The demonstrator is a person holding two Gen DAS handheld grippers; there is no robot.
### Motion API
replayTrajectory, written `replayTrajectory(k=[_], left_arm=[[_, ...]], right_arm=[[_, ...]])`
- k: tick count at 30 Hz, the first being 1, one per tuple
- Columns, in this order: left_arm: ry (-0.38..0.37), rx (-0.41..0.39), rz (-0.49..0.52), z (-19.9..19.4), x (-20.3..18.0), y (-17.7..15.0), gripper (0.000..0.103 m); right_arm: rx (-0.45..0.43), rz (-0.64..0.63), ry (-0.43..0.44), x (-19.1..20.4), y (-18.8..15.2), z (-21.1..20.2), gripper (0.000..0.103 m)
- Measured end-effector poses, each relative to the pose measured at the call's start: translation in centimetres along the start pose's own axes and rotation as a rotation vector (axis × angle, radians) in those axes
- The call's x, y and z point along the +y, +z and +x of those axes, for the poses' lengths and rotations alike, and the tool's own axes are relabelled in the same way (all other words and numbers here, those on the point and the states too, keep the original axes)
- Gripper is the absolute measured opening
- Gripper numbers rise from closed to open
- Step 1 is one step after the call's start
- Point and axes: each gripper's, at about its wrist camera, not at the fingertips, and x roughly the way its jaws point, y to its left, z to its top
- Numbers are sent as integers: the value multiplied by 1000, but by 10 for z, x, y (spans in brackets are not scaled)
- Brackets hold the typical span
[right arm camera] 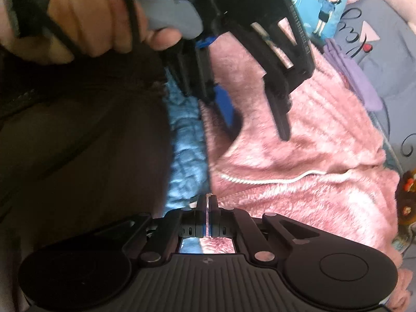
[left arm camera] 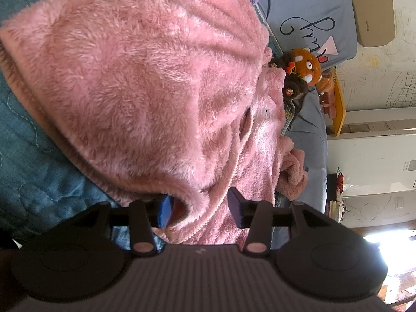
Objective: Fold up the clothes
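Left wrist view: a fluffy pink fleece [left arm camera: 156, 83] with a white zipper lies bunched on a teal quilt [left arm camera: 31, 161]. The left gripper [left arm camera: 199, 208] has its jaws apart, a fold of fleece edge between them, one blue pad tucked under the pile.

Right wrist view: the fleece [right arm camera: 299, 156] spreads rightward, ribbed and matted. The right gripper [right arm camera: 207, 208] has its jaws together at the fleece's edge. A hand [right arm camera: 85, 26] holds the other gripper above.

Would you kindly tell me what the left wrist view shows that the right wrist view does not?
Only the left wrist view shows the orange plush toy and the scribbled wall. Only the right wrist view shows a hand holding the other tool, the shut right tongs and a blue cartoon picture. Both show the pink fleece jacket with its white zipper on the teal quilt.
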Motion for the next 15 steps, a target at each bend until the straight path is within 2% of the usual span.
replayTrajectory(k=[5,6,10,15], left_arm=[[2,0,1,0,-1,0,50],[3,0,2,1,-1,0,50],[4,1,3,0,-1,0,50],[8,2,10,1,-2,0,50]], right_arm=[[4,-12,36,2,0,-3,2],[0,22,50,-2,-1,-4,2],[-32,261,122,-28,-7,-7,2],[-125,640,222,-70,-28,-19,2]])
